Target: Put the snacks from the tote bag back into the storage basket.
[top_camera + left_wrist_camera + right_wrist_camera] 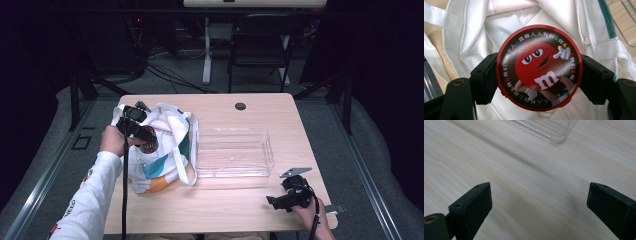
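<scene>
A round red-lidded candy tin (539,67), its lid printed with a red cartoon character and a ring of small writing, sits clamped between the jaws of the left gripper (539,75), one black jaw pressed to each side of it. In the high view the tin (149,145) is held just above the mouth of a white cloth bag (167,150) with teal and orange patches, which lies on the left part of a light wooden table (240,200). The bag's white lining (506,27) shows beneath the tin in the left gripper view. The person's left hand (112,140), in a white sleeve, holds that gripper (141,135) over the bag. Just beside the bag to its right stands a clear plastic tray (233,152), near the table's middle. At the near right corner of the table, well apart from the bag, the right gripper (276,201) rests low in the person's right hand (309,212), its jaws spread wide over bare wood, with a corner of the tray (554,132) ahead of them.
</scene>
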